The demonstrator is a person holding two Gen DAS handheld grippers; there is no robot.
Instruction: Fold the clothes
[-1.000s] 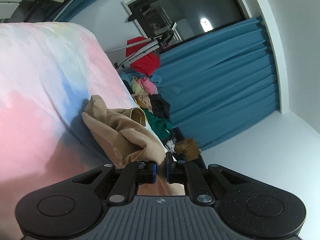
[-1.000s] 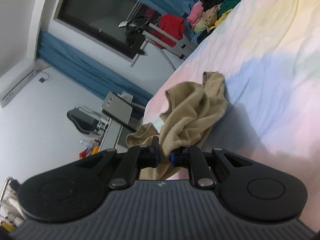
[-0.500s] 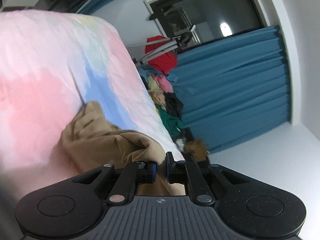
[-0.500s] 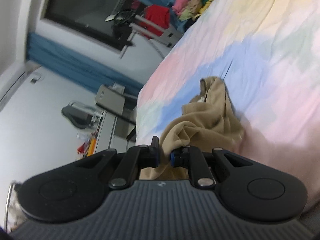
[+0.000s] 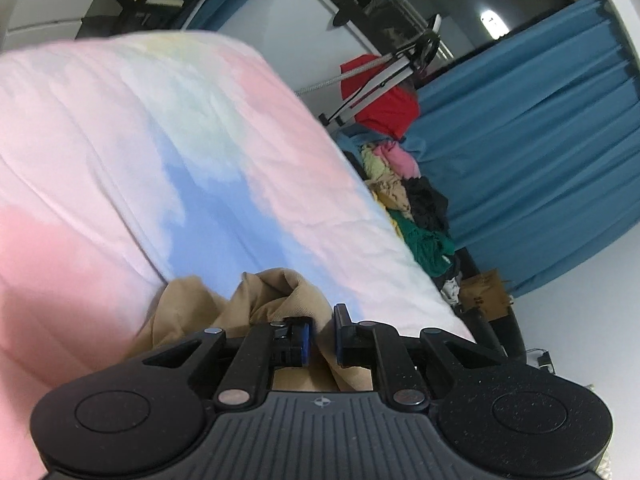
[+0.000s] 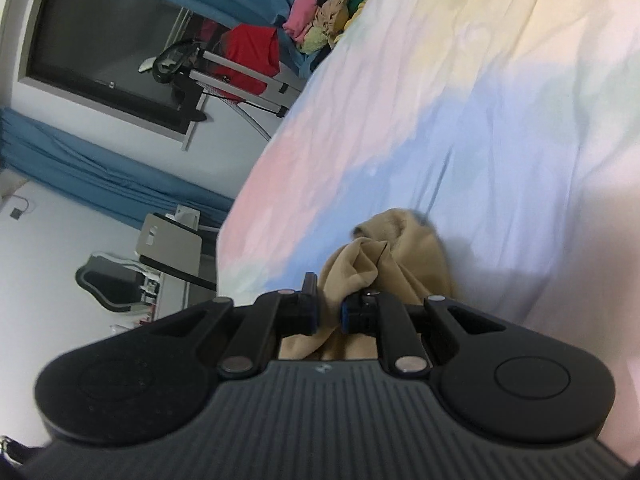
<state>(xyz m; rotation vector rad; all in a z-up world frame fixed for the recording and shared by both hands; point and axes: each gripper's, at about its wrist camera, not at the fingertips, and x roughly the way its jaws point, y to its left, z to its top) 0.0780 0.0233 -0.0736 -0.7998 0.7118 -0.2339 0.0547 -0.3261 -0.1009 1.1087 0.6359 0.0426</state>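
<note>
Grippers pinch tan garment over bedsheet.

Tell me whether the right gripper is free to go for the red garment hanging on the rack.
Probably not. The right gripper is shut on the tan garment, and the red garment hangs past the far edge of the bed, well beyond it.

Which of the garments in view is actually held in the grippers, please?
The tan garment on the pastel bedsheet, pinched by both left gripper and right gripper; the others lie piled aside.
</note>
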